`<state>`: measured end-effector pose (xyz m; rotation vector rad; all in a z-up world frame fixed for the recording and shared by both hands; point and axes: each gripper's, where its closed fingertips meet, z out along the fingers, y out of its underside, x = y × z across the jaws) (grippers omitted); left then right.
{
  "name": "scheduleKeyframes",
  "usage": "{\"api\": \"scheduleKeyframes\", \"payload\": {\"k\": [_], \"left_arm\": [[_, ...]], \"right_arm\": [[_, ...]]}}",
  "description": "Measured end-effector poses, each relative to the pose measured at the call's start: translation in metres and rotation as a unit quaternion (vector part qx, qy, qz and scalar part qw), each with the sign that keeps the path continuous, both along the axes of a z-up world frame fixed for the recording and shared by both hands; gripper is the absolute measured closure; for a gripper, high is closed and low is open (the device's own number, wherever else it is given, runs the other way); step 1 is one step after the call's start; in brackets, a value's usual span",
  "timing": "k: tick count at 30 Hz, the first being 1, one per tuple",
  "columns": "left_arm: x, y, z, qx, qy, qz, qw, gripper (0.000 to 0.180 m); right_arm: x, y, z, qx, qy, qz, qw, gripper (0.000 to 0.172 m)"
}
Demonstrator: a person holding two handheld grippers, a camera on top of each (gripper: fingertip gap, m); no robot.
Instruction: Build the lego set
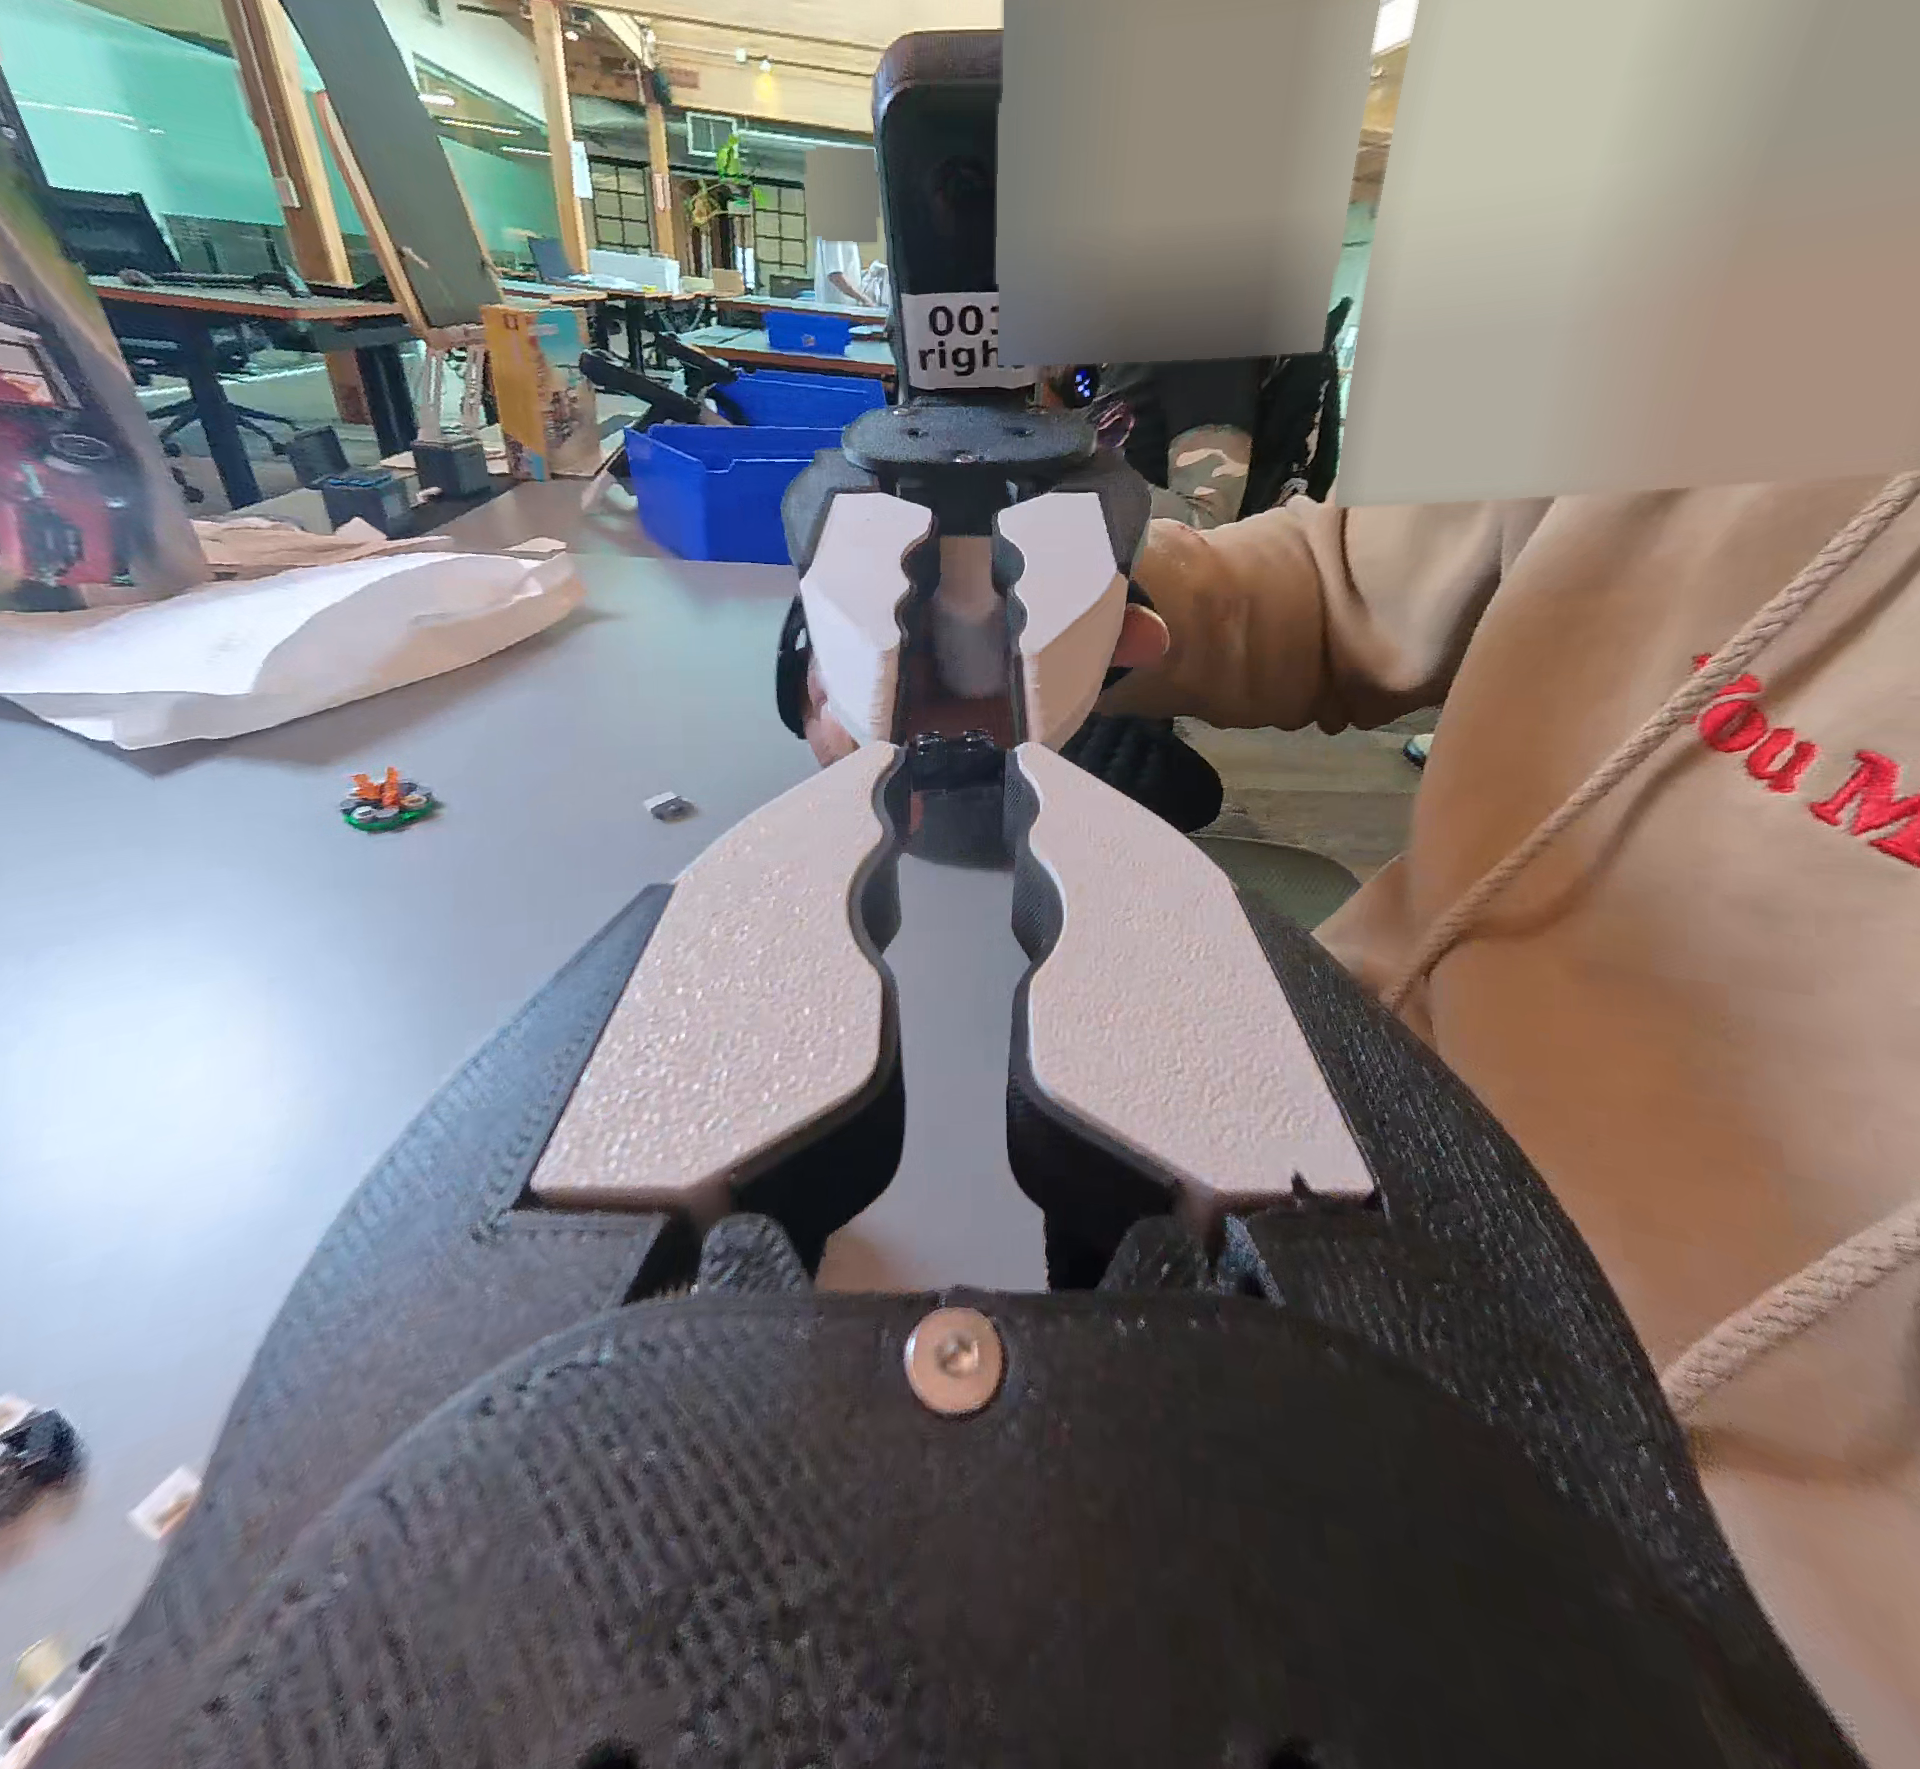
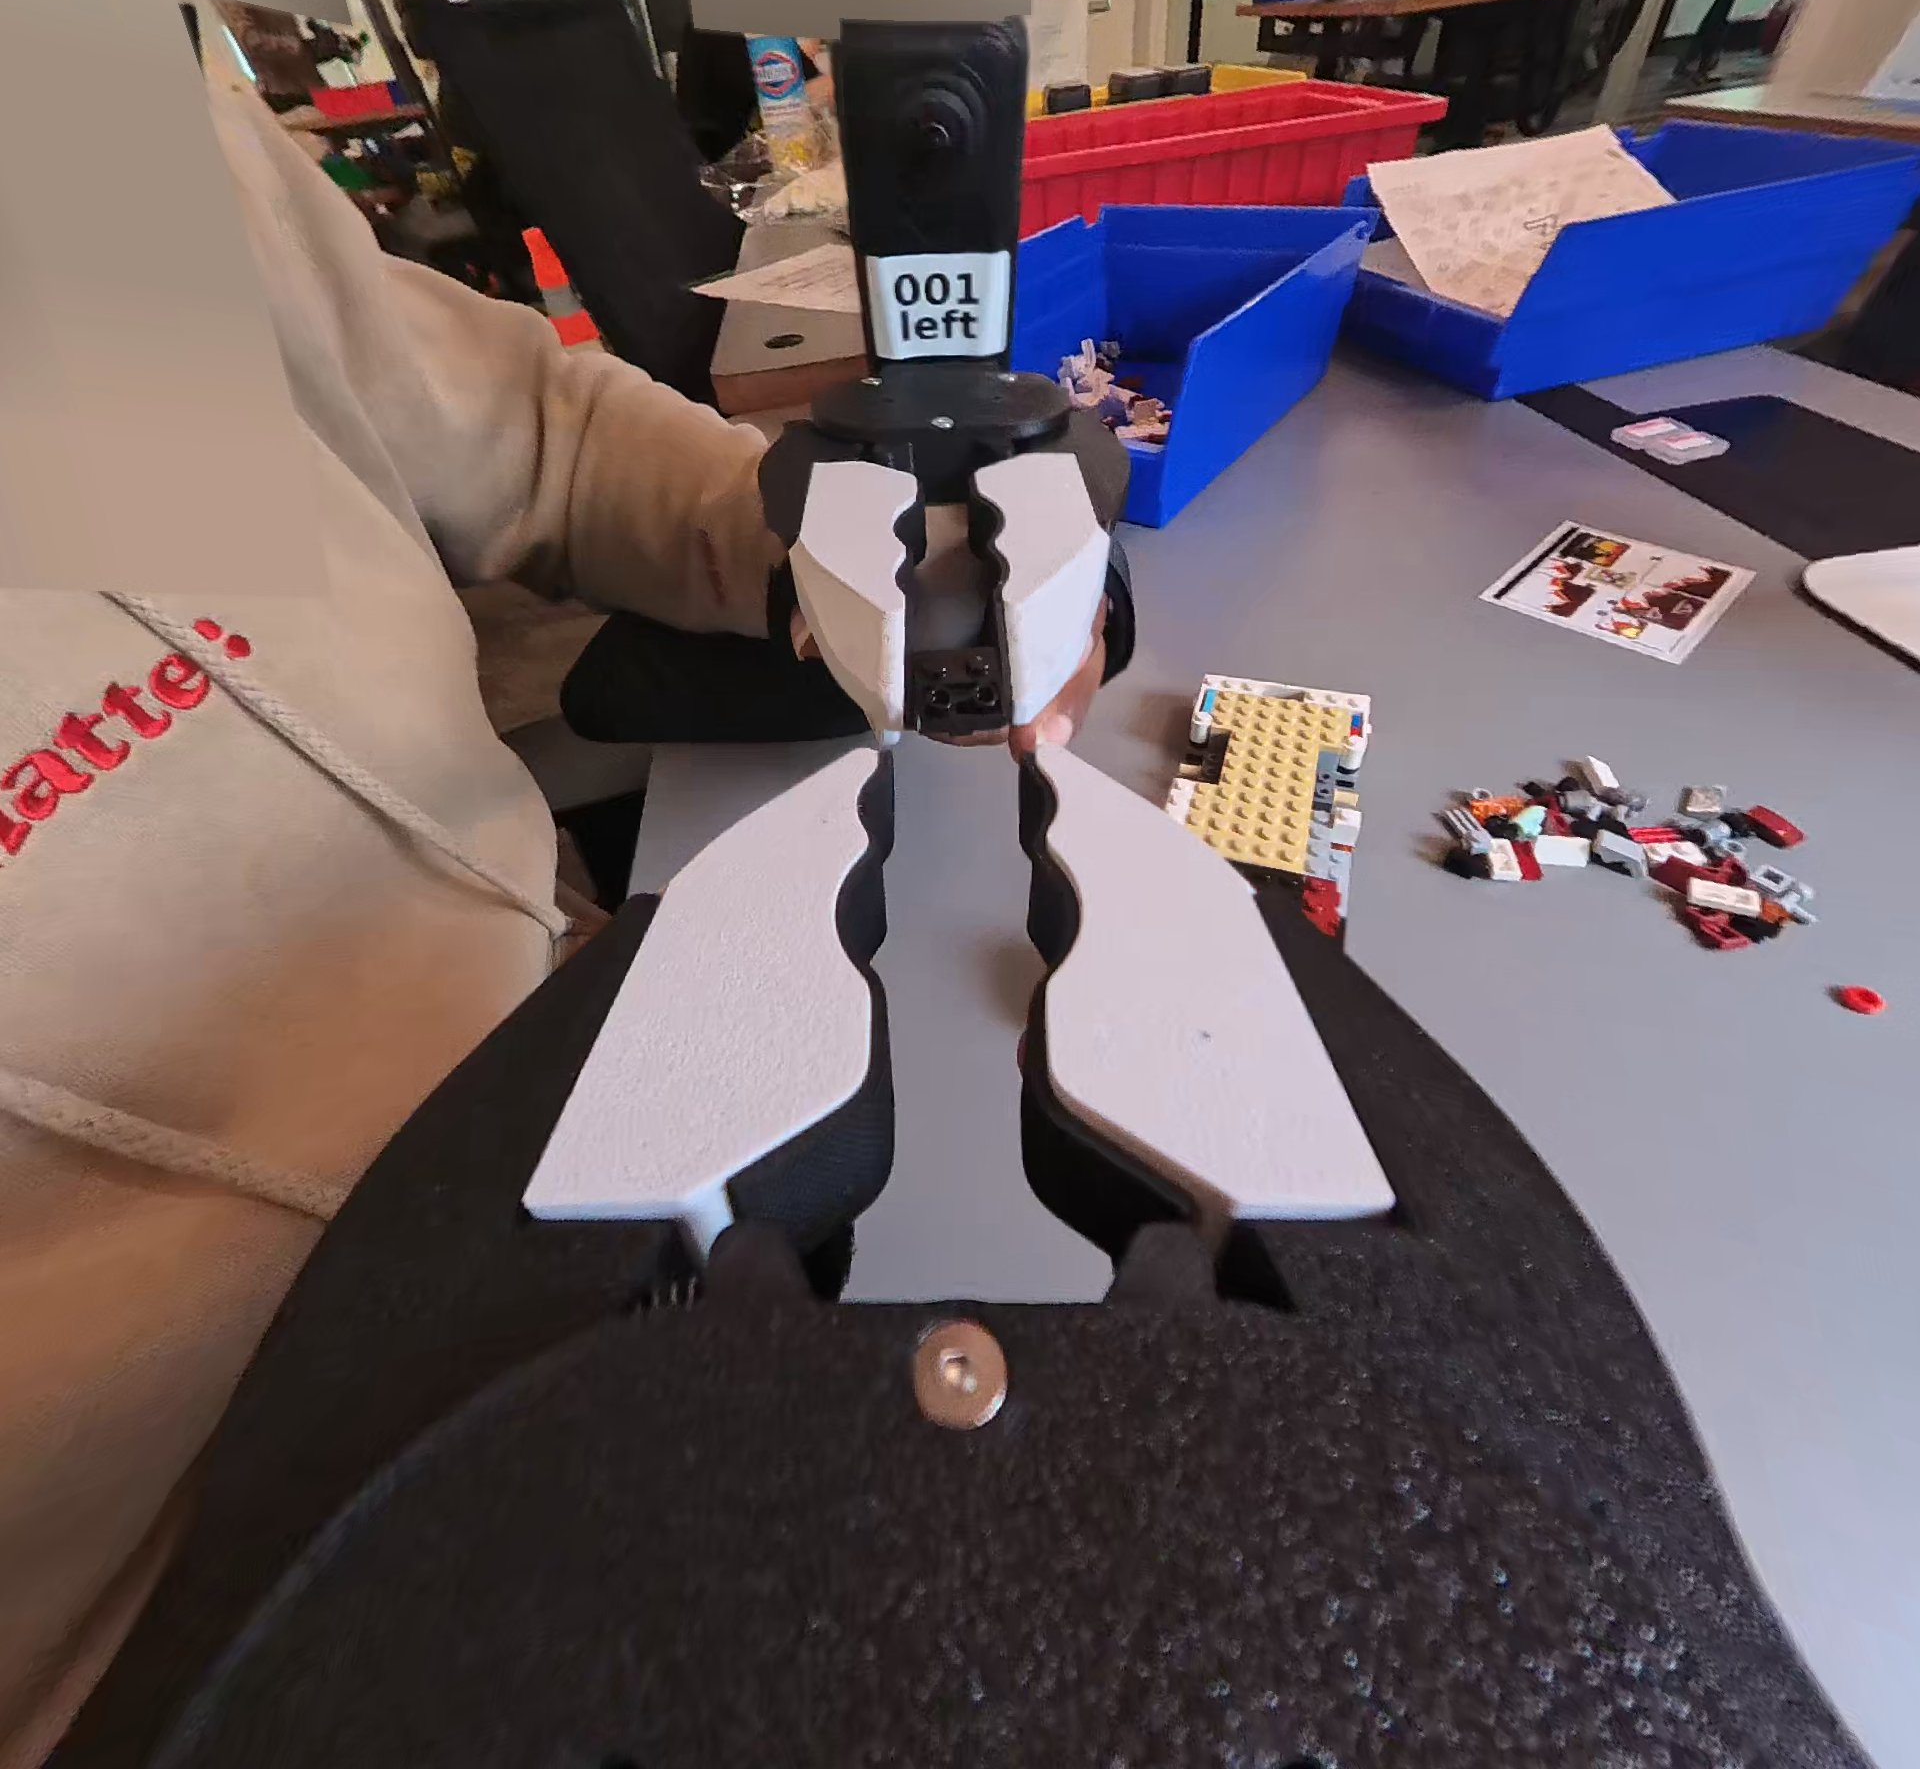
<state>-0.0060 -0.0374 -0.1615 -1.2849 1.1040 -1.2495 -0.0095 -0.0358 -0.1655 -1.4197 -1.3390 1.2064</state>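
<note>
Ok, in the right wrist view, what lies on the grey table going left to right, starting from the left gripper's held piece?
Black brick between the left gripper fingers → tan studded plate build → pile of loose small bricks → lone red round piece.

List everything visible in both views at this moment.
black brick: one, black, between left gripper's jaws
plate build: one, tan, on table, right of right gripper
loose bricks: pile, red-black-white-grey, right of plate build
round piece: one, red, far right
instruction sheet: one, printed, behind pile
blue bins: two, table back
red bin: one, behind them
small build: one, green-orange, left view
paper: one, white, crumpled
left gripper: jaws shut on black brick
right gripper: jaws open, facing left gripper
</note>
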Motion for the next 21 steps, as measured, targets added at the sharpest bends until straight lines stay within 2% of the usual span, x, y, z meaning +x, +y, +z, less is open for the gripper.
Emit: {"api": "scheduleKeyframes", "payload": {"k": [5,13,15,18,21], "left_arm": [[0.002,-0.003,-0.003,0.006,0.007,-0.005,1.0,0.164],[0.001,-0.001,-0.005,-0.001,0.006,-0.006,1.0,0.164],[0.001,0.001,-0.007,0.0,0.014,0.001,1.0,0.157],[-0.007,0.015,-0.011,0.017,0.058,0.028,0.998,0.146],[-0.025,0.043,-0.03,0.053,0.169,0.066,0.982,0.136]], "right_arm": [[-0.005,-0.002,0.002,-0.017,0.016,0.013,1.0,0.155],[-0.006,-0.001,-0.001,-0.019,0.014,0.006,1.0,0.155],[-0.004,0.002,-0.005,-0.017,0.008,-0.003,1.0,0.155],[0.007,0.016,-0.015,-0.012,-0.015,-0.039,0.999,0.155],[0.025,0.039,-0.037,0.009,-0.071,-0.098,0.993,0.156]]}}
